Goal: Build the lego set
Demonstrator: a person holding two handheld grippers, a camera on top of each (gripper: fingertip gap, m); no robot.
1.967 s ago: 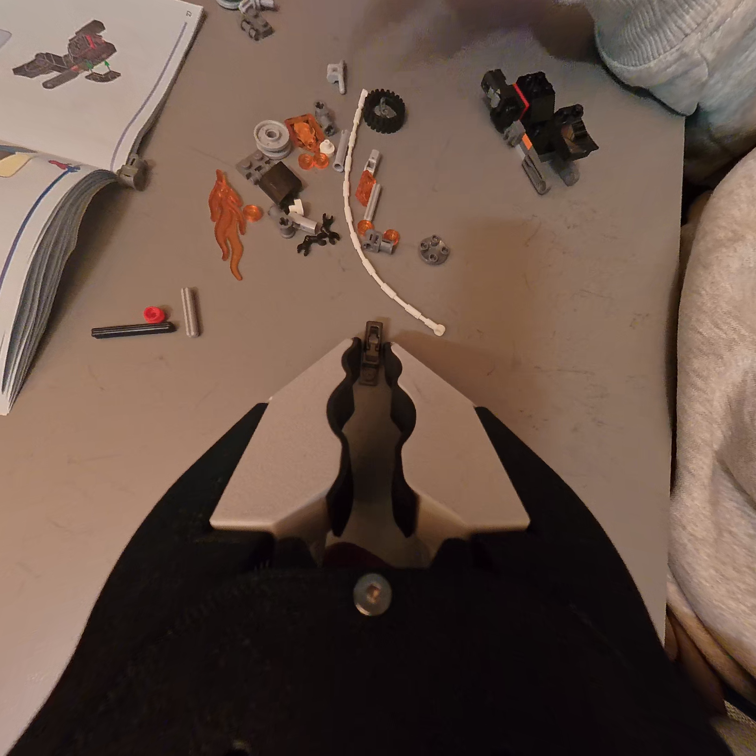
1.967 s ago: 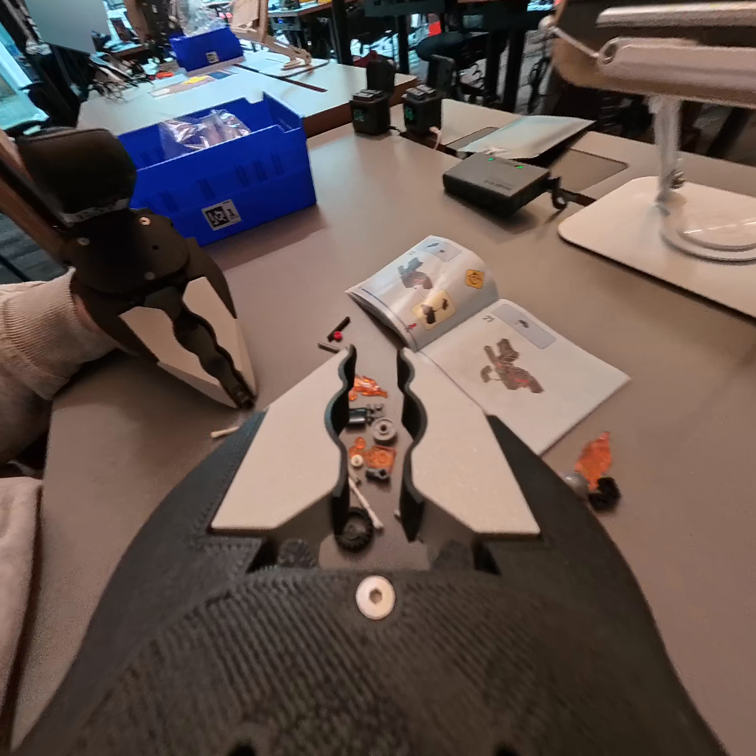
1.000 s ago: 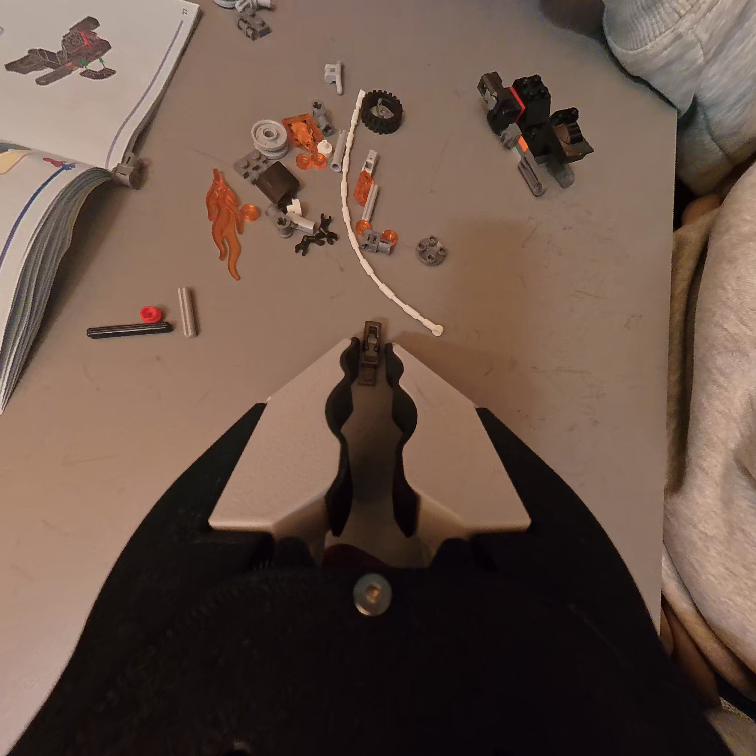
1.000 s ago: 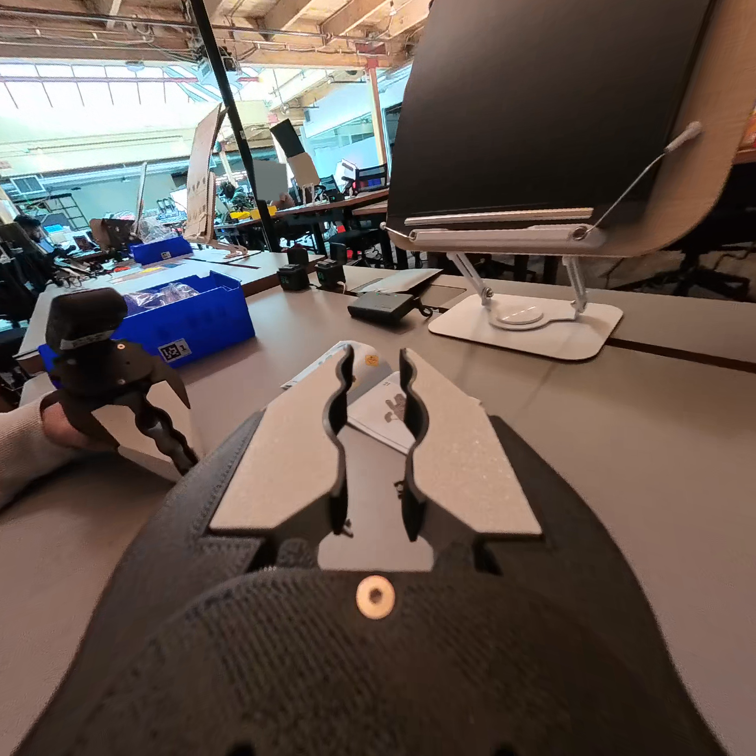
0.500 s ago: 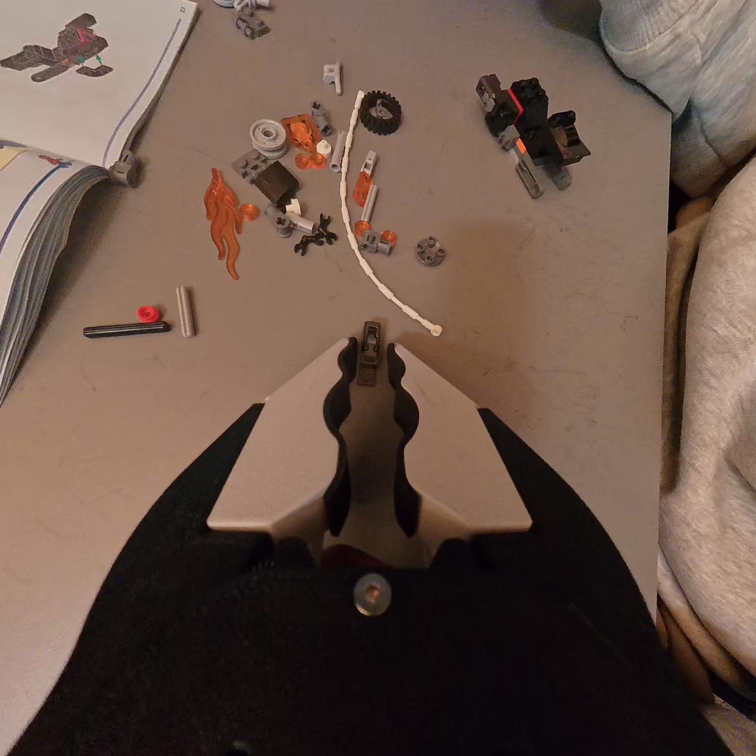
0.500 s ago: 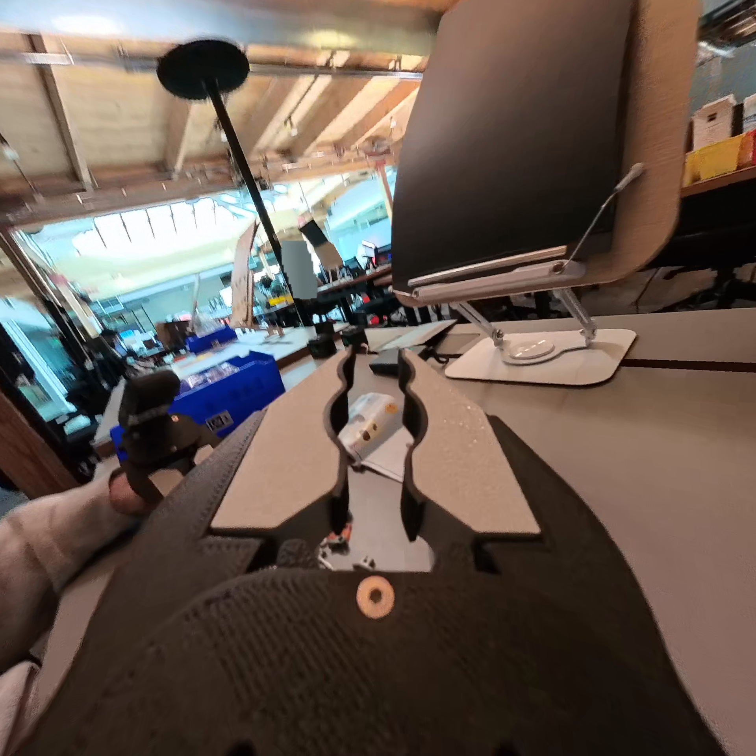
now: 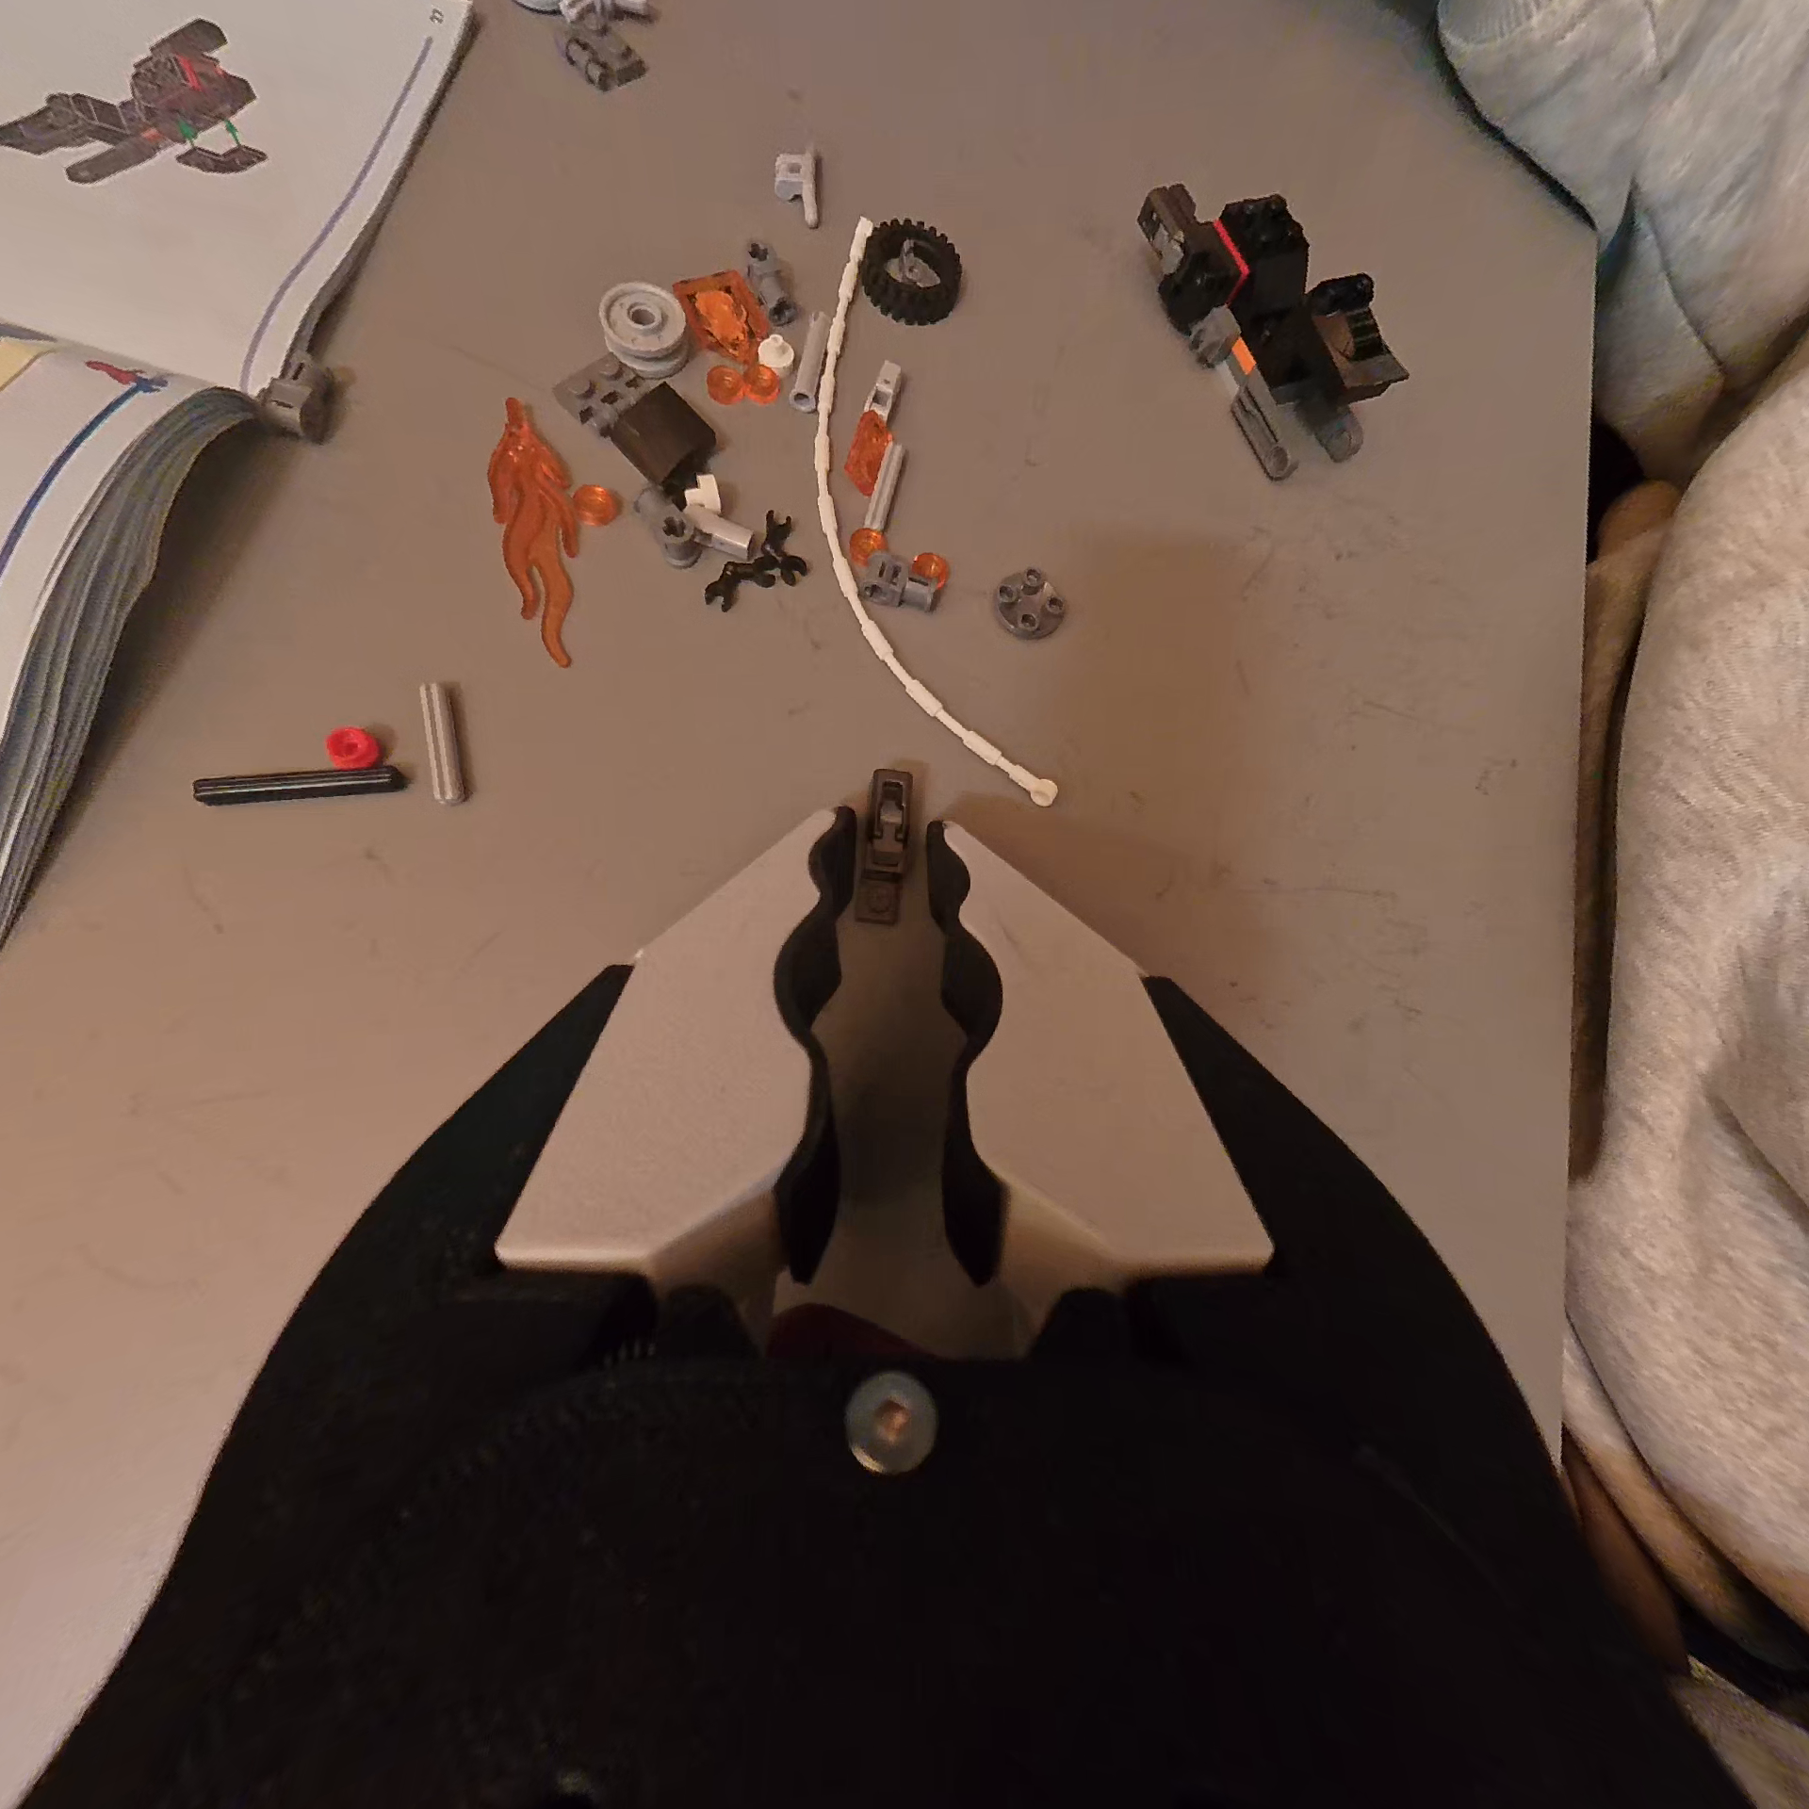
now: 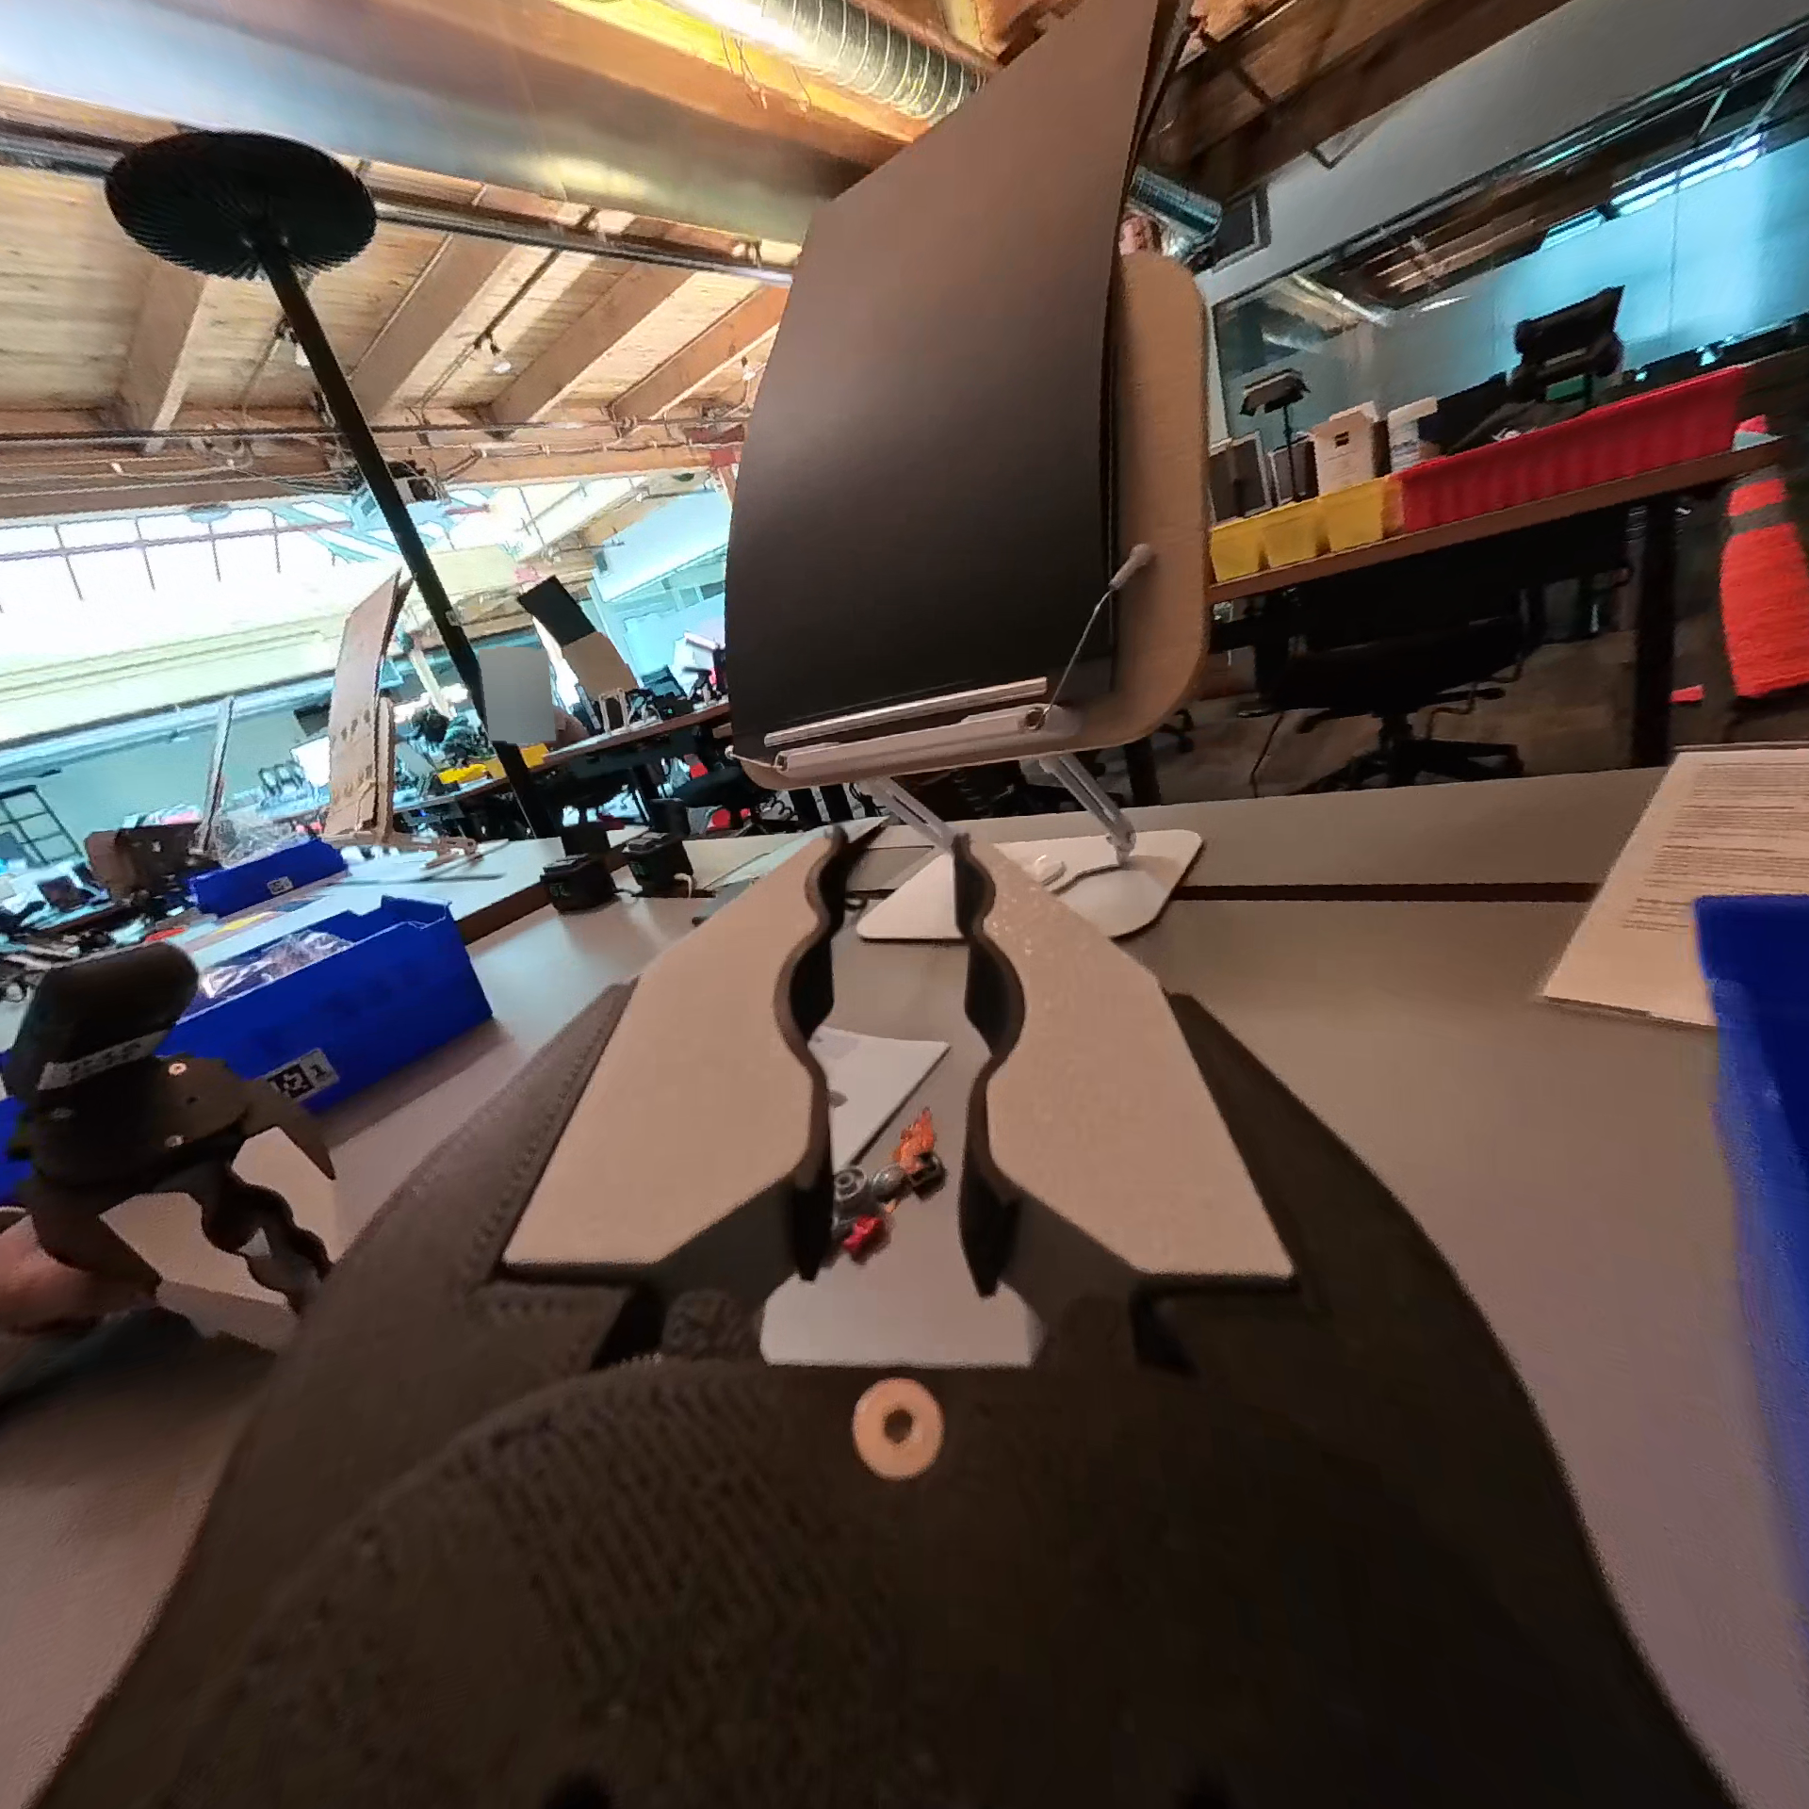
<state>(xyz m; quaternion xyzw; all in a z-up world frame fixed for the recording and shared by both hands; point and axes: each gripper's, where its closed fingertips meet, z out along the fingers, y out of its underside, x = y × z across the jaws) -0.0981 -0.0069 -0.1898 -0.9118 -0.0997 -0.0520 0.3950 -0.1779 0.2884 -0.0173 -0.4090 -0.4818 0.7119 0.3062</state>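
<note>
My left gripper [image 7: 886,825] is shut on a small dark grey lego piece [image 7: 884,866] and holds it over the grey table [image 7: 1273,783], just short of the loose parts. Those parts [image 7: 724,421] include a white chain [image 7: 844,529], a black tyre [image 7: 912,272] and an orange flame [image 7: 533,519]. The partly built black model [image 7: 1273,313] lies at the far right. My right gripper [image 8: 896,852] is open and empty, tilted up above the table. A few small parts [image 8: 886,1189] show between its fingers. The left gripper [image 8: 294,1263] also shows at the far left of the right wrist view.
The open instruction booklet [image 7: 147,196] lies at the far left, with a black axle [image 7: 294,786], a red piece [image 7: 350,748] and a grey pin [image 7: 442,742] near it. A stand with a dark screen [image 8: 940,440], blue bins [image 8: 343,989] [image 8: 1762,1077] and a paper sheet [image 8: 1684,881] sit around. Cloth [image 7: 1713,881] borders the table's right edge. Across from one pair of fingers to the other is roughly 35 cm. My left gripper is the nearer one to the white chain [image 7: 844,529]: about 7 cm, against 30 cm. The orange flame [image 7: 533,519] is about 9 cm from my left fingertips.
The right wrist view has swung up from the parts and booklet toward the screen and ceiling, and a little to the right. The left gripper has barely moved and still holds its piece.
</note>
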